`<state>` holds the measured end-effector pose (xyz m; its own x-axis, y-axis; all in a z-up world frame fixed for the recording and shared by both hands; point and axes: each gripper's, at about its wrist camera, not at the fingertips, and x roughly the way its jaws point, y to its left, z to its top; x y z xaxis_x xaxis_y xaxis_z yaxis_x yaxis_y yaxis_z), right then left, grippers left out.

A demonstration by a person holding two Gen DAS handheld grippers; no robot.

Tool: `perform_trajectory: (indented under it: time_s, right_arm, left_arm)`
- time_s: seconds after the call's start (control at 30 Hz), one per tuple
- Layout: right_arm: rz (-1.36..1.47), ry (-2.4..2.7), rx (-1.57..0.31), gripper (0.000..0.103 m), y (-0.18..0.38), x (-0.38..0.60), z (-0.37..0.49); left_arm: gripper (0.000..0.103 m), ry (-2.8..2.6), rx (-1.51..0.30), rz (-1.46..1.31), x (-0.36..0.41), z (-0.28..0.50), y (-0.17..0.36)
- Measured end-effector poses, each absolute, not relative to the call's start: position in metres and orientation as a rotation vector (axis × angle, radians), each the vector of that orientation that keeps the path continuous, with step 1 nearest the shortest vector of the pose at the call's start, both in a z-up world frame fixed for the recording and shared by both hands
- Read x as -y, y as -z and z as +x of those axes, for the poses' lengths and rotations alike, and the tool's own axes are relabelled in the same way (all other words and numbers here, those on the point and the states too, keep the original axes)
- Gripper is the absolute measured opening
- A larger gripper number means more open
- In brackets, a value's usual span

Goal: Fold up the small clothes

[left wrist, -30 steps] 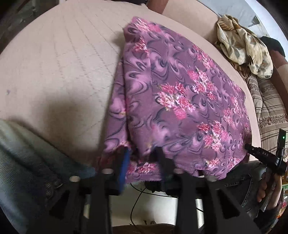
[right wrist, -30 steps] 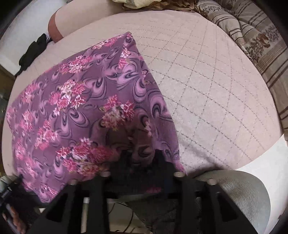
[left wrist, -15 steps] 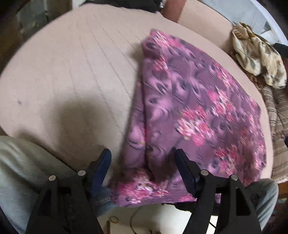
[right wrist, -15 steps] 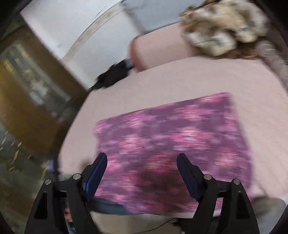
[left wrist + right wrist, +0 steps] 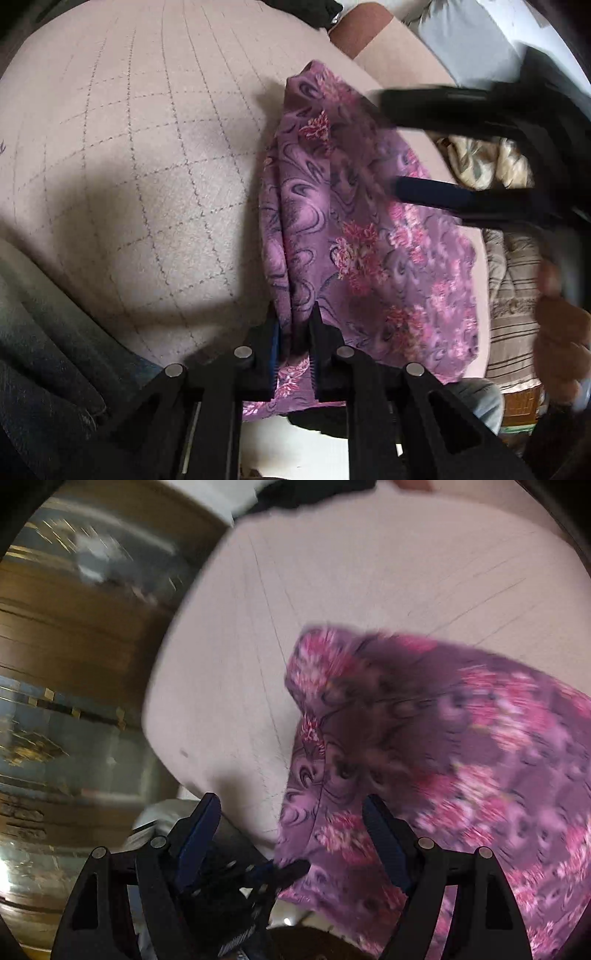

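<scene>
A purple garment with pink flowers lies folded on the pink quilted cushion. My left gripper is at its near edge; the jaws are closing and their pads pinch the stacked folded edge on the garment's left side. My right gripper hovers open above the garment, over its left edge, with nothing gripped. It also shows in the left wrist view as the blurred right gripper reaching in from the right. From the right wrist view, the left gripper holds the cloth's near corner.
A beige patterned cloth heap and a striped cushion lie to the right of the garment. A jeans-clad leg is at the near left, and a hand at the right. A wooden glass-fronted cabinet stands past the cushion's edge.
My left gripper opened, shifted, then closed on the garment's folded left edge. My right gripper let go of the cloth, opened wide and swung across over the garment toward its left side.
</scene>
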<state>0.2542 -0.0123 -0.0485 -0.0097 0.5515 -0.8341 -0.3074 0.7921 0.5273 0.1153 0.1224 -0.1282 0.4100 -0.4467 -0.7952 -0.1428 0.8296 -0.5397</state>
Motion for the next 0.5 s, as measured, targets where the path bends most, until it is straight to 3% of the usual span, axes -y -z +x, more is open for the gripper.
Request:
perform_trajectory:
  time_s: [0.07, 0.13, 0.27, 0.3, 0.33, 0.4, 0.5]
  right_arm:
    - [0.152, -0.666, -1.484, 0.079, 0.067, -0.012, 0.264]
    - [0.097, -0.652, -1.533, 0.070, 0.085, -0.032, 0.268]
    - [-0.055, -0.580, -1.557, 0.067, 0.112, -0.055, 0.260]
    - [-0.103, -0.572, -1.541, 0.061, 0.112, -0.060, 0.256]
    - [-0.173, -0.550, -1.520, 0.047, 0.110, -0.065, 0.250]
    - [-0.263, -0.510, -1.495, 0.031, 0.110, -0.068, 0.246]
    - [-0.253, -0.517, -1.485, 0.020, 0.109, -0.063, 0.244]
  left_arm:
    - [0.012, 0.215, -1.142, -0.621, -0.127, 0.115, 0.127]
    - [0.012, 0.223, -1.129, -0.647, -0.133, 0.116, 0.121]
    - [0.011, 0.241, -1.085, -0.624, -0.132, 0.113, 0.108]
    - [0.011, 0.243, -1.083, -0.619, -0.131, 0.113, 0.107]
    - [0.011, 0.242, -1.083, -0.613, -0.131, 0.113, 0.106]
    - [0.011, 0.234, -1.081, -0.587, -0.129, 0.113, 0.104]
    - [0.011, 0.224, -1.055, -0.533, -0.124, 0.109, 0.096]
